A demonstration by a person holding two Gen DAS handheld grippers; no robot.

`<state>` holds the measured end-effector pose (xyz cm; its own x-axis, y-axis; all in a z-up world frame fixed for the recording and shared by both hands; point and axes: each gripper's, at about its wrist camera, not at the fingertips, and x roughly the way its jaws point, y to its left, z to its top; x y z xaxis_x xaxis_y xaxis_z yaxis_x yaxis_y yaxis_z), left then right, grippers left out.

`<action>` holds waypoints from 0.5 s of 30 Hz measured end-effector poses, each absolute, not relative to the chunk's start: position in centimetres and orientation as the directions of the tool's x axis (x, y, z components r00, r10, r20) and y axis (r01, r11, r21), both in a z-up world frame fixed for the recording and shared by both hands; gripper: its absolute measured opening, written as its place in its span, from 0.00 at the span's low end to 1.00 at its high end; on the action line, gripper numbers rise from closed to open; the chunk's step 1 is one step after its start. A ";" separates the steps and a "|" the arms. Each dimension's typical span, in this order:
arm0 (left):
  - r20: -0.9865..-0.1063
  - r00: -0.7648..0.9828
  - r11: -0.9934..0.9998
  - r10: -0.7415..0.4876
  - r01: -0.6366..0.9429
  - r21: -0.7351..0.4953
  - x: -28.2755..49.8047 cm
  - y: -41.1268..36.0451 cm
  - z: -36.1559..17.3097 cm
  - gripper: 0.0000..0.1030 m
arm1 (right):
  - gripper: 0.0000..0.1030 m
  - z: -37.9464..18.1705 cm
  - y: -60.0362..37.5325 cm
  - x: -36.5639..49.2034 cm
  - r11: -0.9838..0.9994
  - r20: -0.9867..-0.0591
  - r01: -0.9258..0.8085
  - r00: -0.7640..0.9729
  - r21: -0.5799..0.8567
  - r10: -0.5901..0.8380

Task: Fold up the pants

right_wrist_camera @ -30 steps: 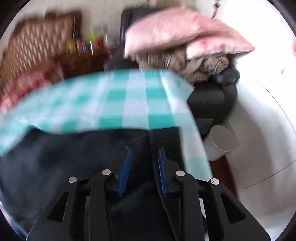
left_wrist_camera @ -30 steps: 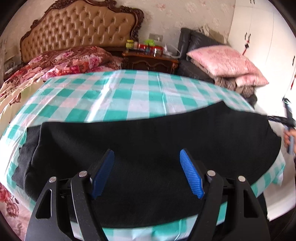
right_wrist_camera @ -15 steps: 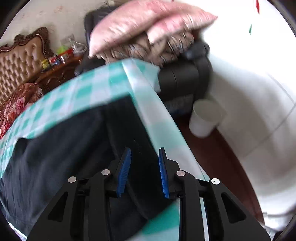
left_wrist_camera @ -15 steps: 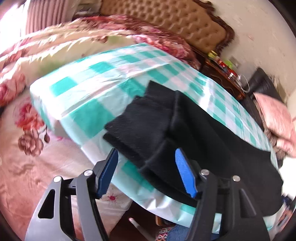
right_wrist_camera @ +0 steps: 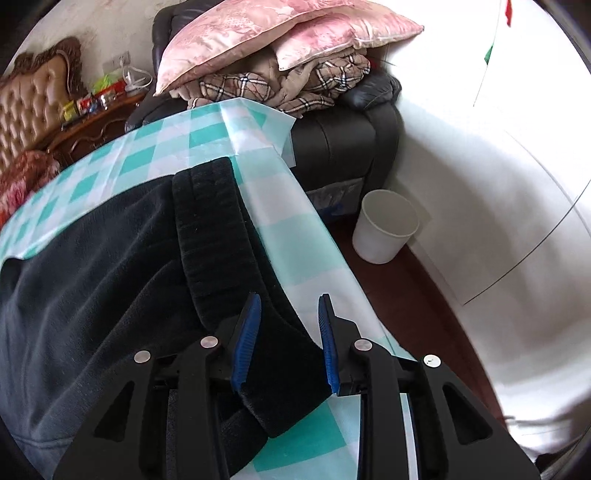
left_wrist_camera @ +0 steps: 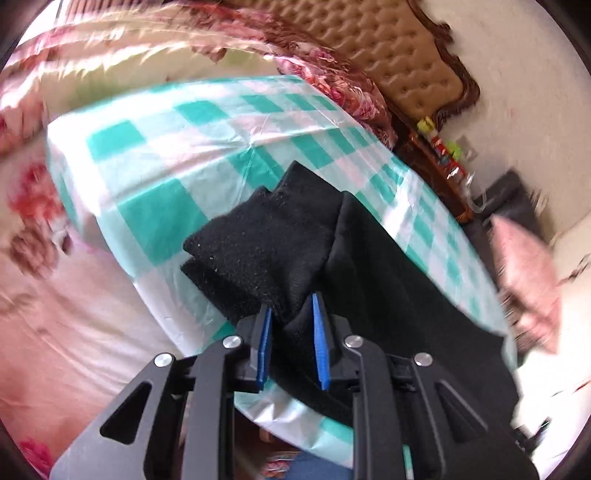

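Observation:
Black pants (left_wrist_camera: 388,295) lie lengthwise on a table under a teal-and-white checked cloth (left_wrist_camera: 166,206). In the left wrist view the stacked leg cuffs (left_wrist_camera: 258,236) sit near the table's end. My left gripper (left_wrist_camera: 290,302) is closing on the near cuff edge, with black fabric bunched between its blue pads. In the right wrist view the pants (right_wrist_camera: 92,295) end in a ribbed waistband (right_wrist_camera: 210,229) along the table's right edge (right_wrist_camera: 306,266). My right gripper (right_wrist_camera: 289,299) hovers over the waistband's near corner, its jaws narrow. I cannot tell whether it pinches any fabric.
A bed with a floral quilt (left_wrist_camera: 55,314) and a tufted headboard (left_wrist_camera: 399,55) borders the table's cuff end. Past the waistband end stand a black armchair (right_wrist_camera: 332,140) piled with pink pillows (right_wrist_camera: 258,33) and a white bin (right_wrist_camera: 384,229) on the dark floor.
My left gripper swung from the middle of the pants to the cuff end and closed on the cuff edge. My right gripper shifted to the waistband's near corner, its gap unchanged.

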<state>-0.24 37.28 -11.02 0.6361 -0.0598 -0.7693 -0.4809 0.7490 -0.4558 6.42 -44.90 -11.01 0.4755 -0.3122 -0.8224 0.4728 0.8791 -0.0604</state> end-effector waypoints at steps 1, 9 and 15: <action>-0.796 0.602 0.730 -0.072 -0.512 -0.453 -0.1 37.5 -11.9 0.24 | 0.23 -11.1 -44.9 6.4 0.879 -0.820 0.473 0.478 -0.063 -0.316; -0.802 0.589 0.682 -0.095 -0.549 -0.484 -1.2 37.7 -13.4 0.57 | 0.23 -10.9 -45.1 6.7 0.889 -0.835 0.453 0.460 -0.072 -0.302; -0.786 0.594 0.682 -0.171 -0.504 -0.529 0.6 37.4 -14.2 0.36 | 0.24 -11.1 -46.2 6.3 0.894 -0.850 0.449 0.472 0.004 -0.233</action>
